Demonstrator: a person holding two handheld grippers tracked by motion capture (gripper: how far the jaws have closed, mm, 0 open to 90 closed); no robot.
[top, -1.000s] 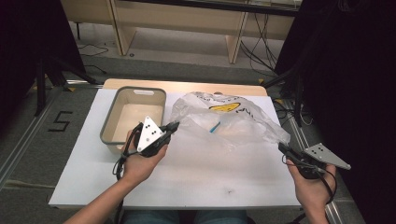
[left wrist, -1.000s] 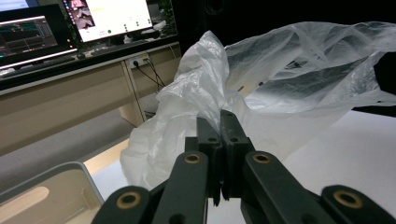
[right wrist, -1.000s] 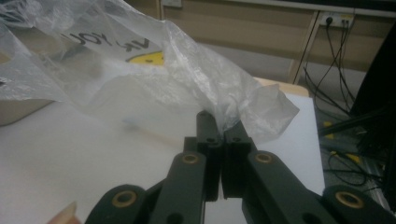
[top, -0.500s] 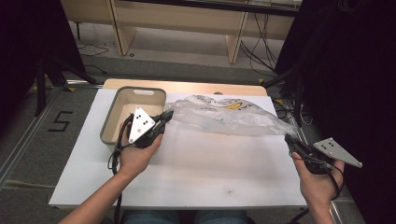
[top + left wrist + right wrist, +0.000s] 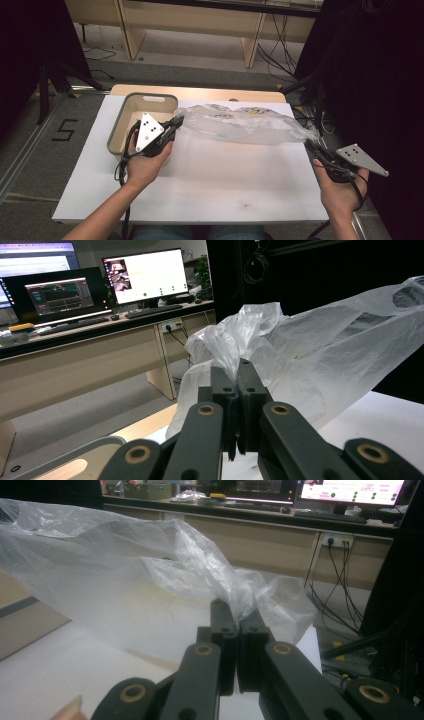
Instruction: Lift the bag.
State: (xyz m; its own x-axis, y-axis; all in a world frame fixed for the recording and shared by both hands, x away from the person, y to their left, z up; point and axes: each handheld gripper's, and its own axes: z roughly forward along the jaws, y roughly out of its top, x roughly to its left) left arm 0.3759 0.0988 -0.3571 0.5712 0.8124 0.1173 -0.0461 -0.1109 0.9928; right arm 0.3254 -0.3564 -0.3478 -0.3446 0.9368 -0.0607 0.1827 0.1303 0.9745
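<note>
Both grippers are pulling further apart than in the earlier frames, stretching the clear plastic bag [image 5: 245, 125] into a longer, flatter band across the upper middle of the high view. One second ago the bag was bunched in a rounded heap near the table's far edge; now it is drawn out sideways.

Left gripper [image 5: 176, 121] is sitting at centre left of the high view, just beside the near right corner of the grey bin [image 5: 118, 131], a little farther left than half a second ago. Its jaws are pressed together, pinching the bag's left end; in the left gripper view the film [image 5: 300, 350] is rising out from between the closed jaws [image 5: 237, 390] and spreading toward the upper right of that frame.

Right gripper [image 5: 311, 146] is sitting at the lower right of the high view, at the white table's [image 5: 215, 185] right edge, slightly farther out than before. Its jaws are also clamped tight on the bag's right end; in the right gripper view the plastic [image 5: 125, 575] is fanning from the closed jaws [image 5: 237, 630] toward the upper left.

Bag is hanging taut between the two grippers; whether its middle is touching the table I cannot tell. Yellow and dark printing is showing faintly through the film near the far edge. Monitors [image 5: 145, 275] are glowing on a desk in the upper left of the left gripper view.
</note>
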